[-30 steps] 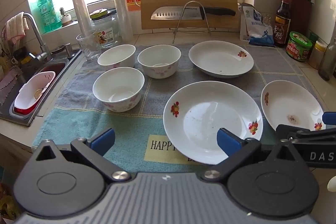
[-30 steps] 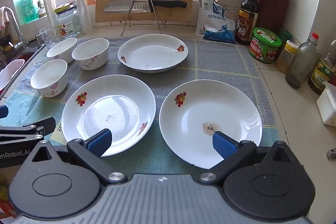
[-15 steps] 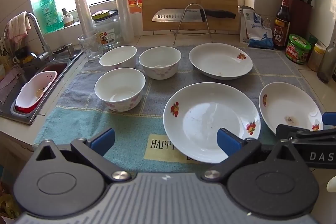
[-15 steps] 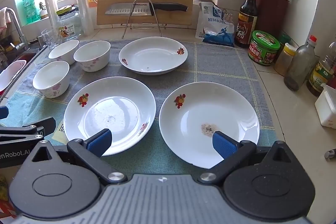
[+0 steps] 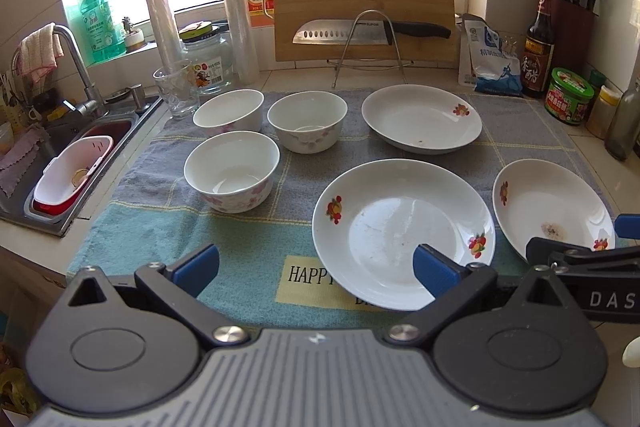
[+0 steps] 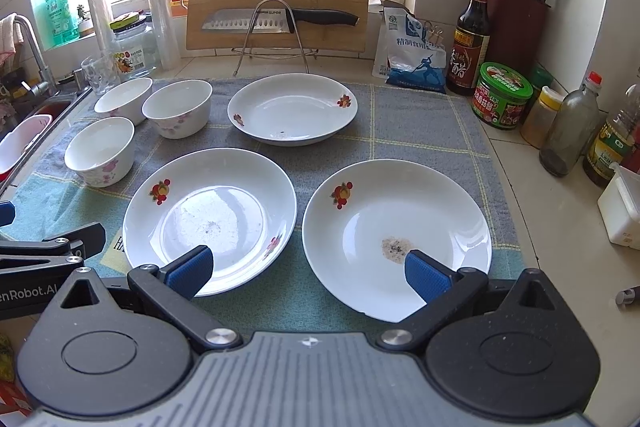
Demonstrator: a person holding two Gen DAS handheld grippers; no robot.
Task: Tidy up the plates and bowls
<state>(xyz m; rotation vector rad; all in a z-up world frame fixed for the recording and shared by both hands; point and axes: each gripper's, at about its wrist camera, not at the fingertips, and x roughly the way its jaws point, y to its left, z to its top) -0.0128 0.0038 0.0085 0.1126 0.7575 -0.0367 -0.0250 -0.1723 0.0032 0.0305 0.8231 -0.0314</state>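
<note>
Three round glossy plates [image 6: 210,215] and three deep floral bowls [image 5: 231,169] sit on a woven towel [image 5: 248,235]. Left gripper [image 5: 316,267] and right gripper [image 6: 308,269] — blue pads spread wide, holding nothing.

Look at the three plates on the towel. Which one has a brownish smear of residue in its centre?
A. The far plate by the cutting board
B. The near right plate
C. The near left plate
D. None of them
B: the near right plate shows a brownish speckled patch in its centre, while the near left plate and far plate lack one.
</note>
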